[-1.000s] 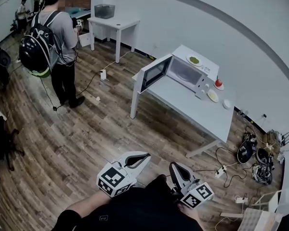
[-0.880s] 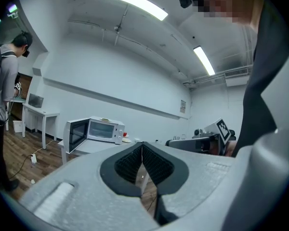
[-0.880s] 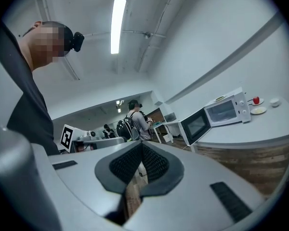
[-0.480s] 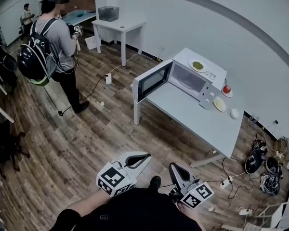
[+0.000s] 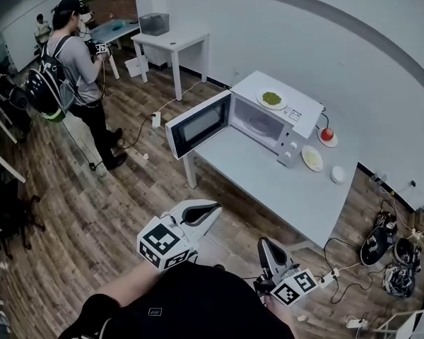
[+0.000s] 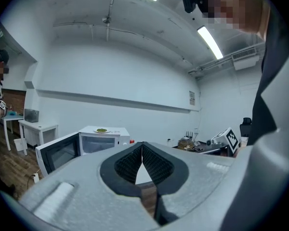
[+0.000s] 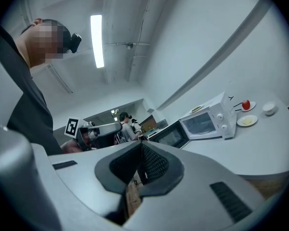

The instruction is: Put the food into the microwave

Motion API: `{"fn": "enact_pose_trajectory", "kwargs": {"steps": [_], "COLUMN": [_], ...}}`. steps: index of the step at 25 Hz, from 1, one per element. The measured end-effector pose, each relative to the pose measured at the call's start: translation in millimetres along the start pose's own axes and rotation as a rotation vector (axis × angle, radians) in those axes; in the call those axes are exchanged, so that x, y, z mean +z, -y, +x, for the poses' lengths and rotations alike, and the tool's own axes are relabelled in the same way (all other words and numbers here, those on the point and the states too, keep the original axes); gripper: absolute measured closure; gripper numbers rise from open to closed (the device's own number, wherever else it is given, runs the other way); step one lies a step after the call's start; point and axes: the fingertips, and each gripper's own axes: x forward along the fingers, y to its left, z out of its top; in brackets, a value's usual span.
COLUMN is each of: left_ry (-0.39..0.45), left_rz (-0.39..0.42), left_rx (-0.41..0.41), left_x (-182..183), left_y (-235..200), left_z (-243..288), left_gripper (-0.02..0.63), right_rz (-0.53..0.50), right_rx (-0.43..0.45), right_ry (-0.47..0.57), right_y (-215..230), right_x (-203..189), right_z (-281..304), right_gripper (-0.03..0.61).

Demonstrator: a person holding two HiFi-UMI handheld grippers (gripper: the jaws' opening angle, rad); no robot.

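Note:
A white microwave [image 5: 265, 119] stands on a pale table [image 5: 268, 182] with its door [image 5: 196, 124] swung open to the left. On top of it sits a plate of green food [image 5: 271, 99]. To its right lie a red fruit on a saucer [image 5: 327, 134], a plate of yellow food [image 5: 311, 158] and a small white bowl [image 5: 337, 174]. My left gripper [image 5: 210, 210] and right gripper [image 5: 265, 244] are held near my body, well short of the table, both shut and empty. The microwave [image 6: 98, 141] shows far off in the left gripper view, and the microwave [image 7: 204, 121] also in the right gripper view.
A person with a backpack [image 5: 71, 69] stands at the back left near a white table [image 5: 173, 41]. Cables, a power strip [image 5: 328, 277] and gear [image 5: 381, 232] lie on the wooden floor right of the table. A cable runs across the floor by the table's left leg.
The table and microwave have come closer and shifted left in the head view. Both grippers stay shut and empty in front of my body.

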Motion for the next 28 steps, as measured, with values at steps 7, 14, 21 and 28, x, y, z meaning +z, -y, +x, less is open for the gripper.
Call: {"fn": "enact_pose_trajectory", "kwargs": {"steps": [7,14,21,28], "left_ry": [-0.062,-0.09,-0.061,-0.024], "left_rz": [0.013,0.106,0.097,0.109], "left_rx": [0.013,-0.002,-0.051,-0.089], "left_x": [-3.7,-3.5,3.2,27.1], "left_y": [-5.1,-27.2,-80.2,-156.8], "left_z": [47.3,90.3,147.4,200.3], "left_gripper": [0.604,0.604,0.604,0.604], "right_rz": [0.035,0.021,-0.009,-0.066], "right_rx": [-0.001,-0.006,-0.057,-0.055], "right_ry": [-0.004,-0.024,-0.037,-0.043], "right_y": [47.1,81.1,134.7,179.6], "right_x": [5.8,14.7,36.5,75.5], "right_z": [-0.9,26.3,74.7,161.9], "right_gripper": [0.565,0.565,0.565,0.565]}}
